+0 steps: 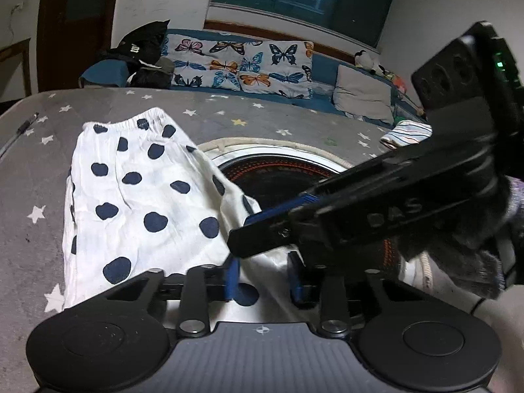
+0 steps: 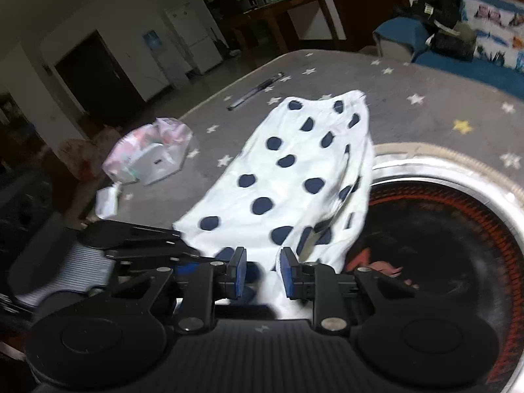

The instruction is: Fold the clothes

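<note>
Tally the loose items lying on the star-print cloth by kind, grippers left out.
Polka-dot garment: 1
Striped folded cloth: 1
Pen: 1
Plastic tissue pack: 1
Small white packet: 1
Total: 5

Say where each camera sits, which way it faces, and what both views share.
Left wrist: on the left gripper, looking down across the polka-dot garment toward a butterfly cushion and window; the right gripper crosses in.
Right wrist: on the right gripper, facing the garment, a plastic packet and a dark doorway.
Shared: garment, star-print cloth, round cooktop.
</note>
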Tool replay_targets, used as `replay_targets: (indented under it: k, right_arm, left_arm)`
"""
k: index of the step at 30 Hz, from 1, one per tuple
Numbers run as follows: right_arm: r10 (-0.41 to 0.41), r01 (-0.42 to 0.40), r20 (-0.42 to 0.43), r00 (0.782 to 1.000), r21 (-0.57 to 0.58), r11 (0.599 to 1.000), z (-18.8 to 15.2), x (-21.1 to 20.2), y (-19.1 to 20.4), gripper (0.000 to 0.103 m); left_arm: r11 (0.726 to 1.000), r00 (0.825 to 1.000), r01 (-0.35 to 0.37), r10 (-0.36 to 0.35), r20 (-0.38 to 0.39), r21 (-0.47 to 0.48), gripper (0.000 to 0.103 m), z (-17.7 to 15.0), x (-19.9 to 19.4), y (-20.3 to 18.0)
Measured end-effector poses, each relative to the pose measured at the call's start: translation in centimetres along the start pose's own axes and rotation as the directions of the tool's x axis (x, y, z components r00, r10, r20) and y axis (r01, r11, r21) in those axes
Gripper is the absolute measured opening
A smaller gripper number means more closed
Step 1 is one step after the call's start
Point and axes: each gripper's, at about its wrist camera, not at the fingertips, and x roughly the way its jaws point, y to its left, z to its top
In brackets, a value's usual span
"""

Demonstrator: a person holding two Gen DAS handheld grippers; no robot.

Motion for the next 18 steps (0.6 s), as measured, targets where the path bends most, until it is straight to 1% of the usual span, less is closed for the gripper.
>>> replay_targets:
  k: [1, 4, 6, 8, 11, 14, 18]
  right_arm:
    - [0.007, -0.007, 0.004, 1.000, 0.006, 1.000, 0.0, -0.1, 0.0, 0.029]
    - [-0.002, 0.002, 0.028, 1.000, 0.003, 1.000, 0.1, -0.8, 0.0, 0.030]
    - [-0.024, 0.024, 0.054, 0.998, -0.002, 1.000, 0.5, -1.8, -0.4, 0.030]
    - [-0.076, 0.078, 0.072, 0.995, -0.022, 0.997, 0.8, -3.0, -1.0, 0.031]
    - [-0.119, 0.121, 0.056, 0.991, -0.034, 0.992, 0.6, -3.9, -2.2, 0.031]
    - [-0.119, 0.119, 0.012, 0.993, -0.023, 0.993, -0.5, -3.6, -3.0, 0.031]
    - [-0.066, 0.066, -0.006, 0.998, -0.003, 0.998, -2.1, -2.7, -3.0, 0.031]
  left_arm:
    - [1.000, 1.000, -0.002, 0.002, -0.005, -0.004, 0.023, -0.1, 0.2, 0.2]
    - [1.000, 1.000, -0.009, 0.008, -0.017, -0.016, 0.018, -0.4, 0.4, 0.9]
    - [1.000, 1.000, -0.004, 0.003, -0.013, -0.025, 0.018, -0.4, 0.3, 1.3]
    - [0.999, 1.000, 0.007, -0.008, -0.010, -0.036, 0.018, -0.4, 0.3, 1.6]
    - [0.998, 1.000, 0.024, -0.024, -0.008, -0.061, 0.019, -0.4, 0.2, 2.0]
    - [0.995, 0.999, 0.033, -0.033, -0.004, -0.090, 0.020, -0.4, 0.1, 2.5]
    - [0.993, 0.999, 0.039, -0.040, 0.001, -0.107, 0.020, -0.3, 0.0, 2.8]
